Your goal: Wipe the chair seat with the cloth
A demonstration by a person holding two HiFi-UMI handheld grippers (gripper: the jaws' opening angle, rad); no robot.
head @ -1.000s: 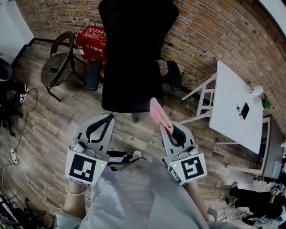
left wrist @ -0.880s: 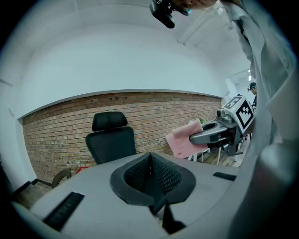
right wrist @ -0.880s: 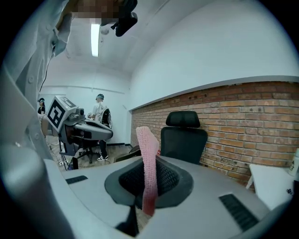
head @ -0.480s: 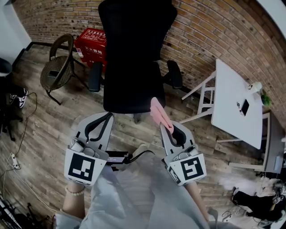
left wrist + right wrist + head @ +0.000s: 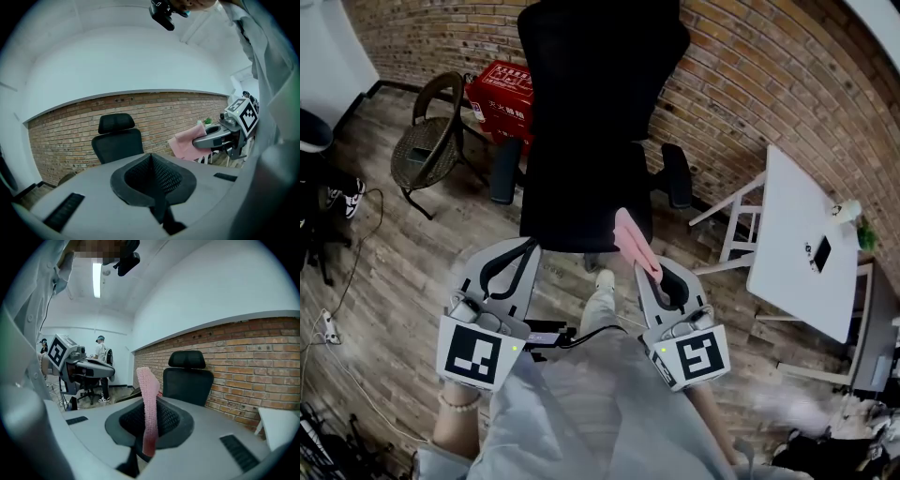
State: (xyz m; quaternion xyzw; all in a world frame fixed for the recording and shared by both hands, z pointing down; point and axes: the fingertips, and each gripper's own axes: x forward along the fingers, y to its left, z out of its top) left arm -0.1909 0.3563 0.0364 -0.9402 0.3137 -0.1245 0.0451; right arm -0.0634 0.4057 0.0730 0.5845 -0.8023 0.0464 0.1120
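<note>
A black office chair stands against the brick wall, its seat [image 5: 581, 202] just beyond both grippers and its backrest [image 5: 600, 66] above it. My right gripper [image 5: 648, 266] is shut on a pink cloth [image 5: 632, 240], which sticks up from the jaws and overlaps the seat's front right edge in the head view. In the right gripper view the cloth [image 5: 149, 404] stands upright between the jaws, with the chair [image 5: 187, 378] behind. My left gripper [image 5: 527, 247] is shut and holds nothing, short of the seat's front left corner. The left gripper view shows the chair [image 5: 117, 140] ahead.
A wicker chair [image 5: 427, 141] and a red box [image 5: 502, 94] sit at the left by the wall. A white table [image 5: 806, 244] stands at the right. The person's shoe [image 5: 603, 280] is between the grippers. Cables lie on the wood floor at the left.
The chair has come slightly lower and nearer in the head view. A leg and shoe have stepped forward between the grippers. Both grippers keep their hold and pose.
</note>
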